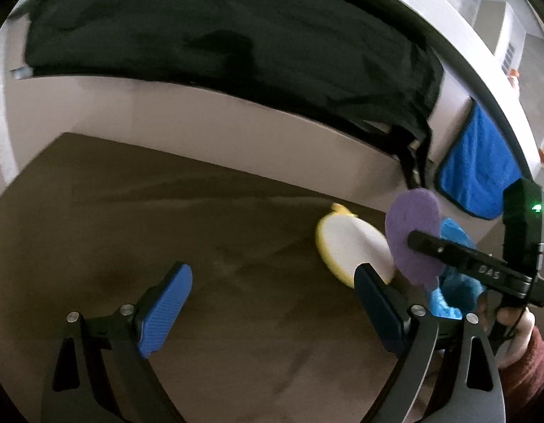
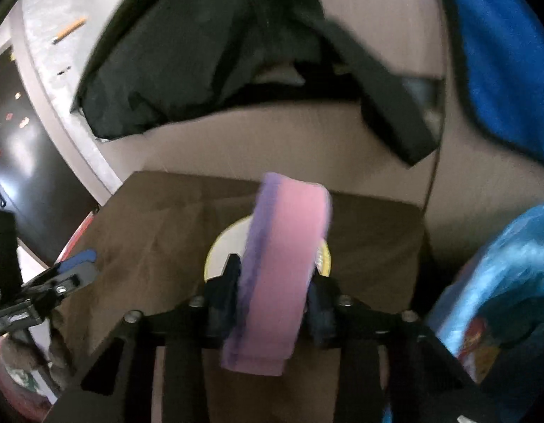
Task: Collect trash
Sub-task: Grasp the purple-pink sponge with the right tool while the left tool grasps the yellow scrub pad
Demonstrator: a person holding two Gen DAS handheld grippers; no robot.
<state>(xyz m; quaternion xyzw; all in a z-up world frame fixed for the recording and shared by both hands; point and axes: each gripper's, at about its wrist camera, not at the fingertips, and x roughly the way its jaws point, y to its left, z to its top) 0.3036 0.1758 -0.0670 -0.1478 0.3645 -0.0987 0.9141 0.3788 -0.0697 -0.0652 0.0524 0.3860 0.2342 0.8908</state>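
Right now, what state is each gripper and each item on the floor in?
left gripper: open, nothing between its fingers, over bare floor.
right gripper: shut on the purple and pink sponge.
purple and pink sponge: held on edge, off the floor.
yellow and white sponge: lying on the floor, not gripped.
black cloth: draped over the counter edge.
blue towel: hanging.

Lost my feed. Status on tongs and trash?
Left tongs open, empty. Right tongs shut on purple-pink sponge. Yellow-white sponge on brown mat, nothing blocking.
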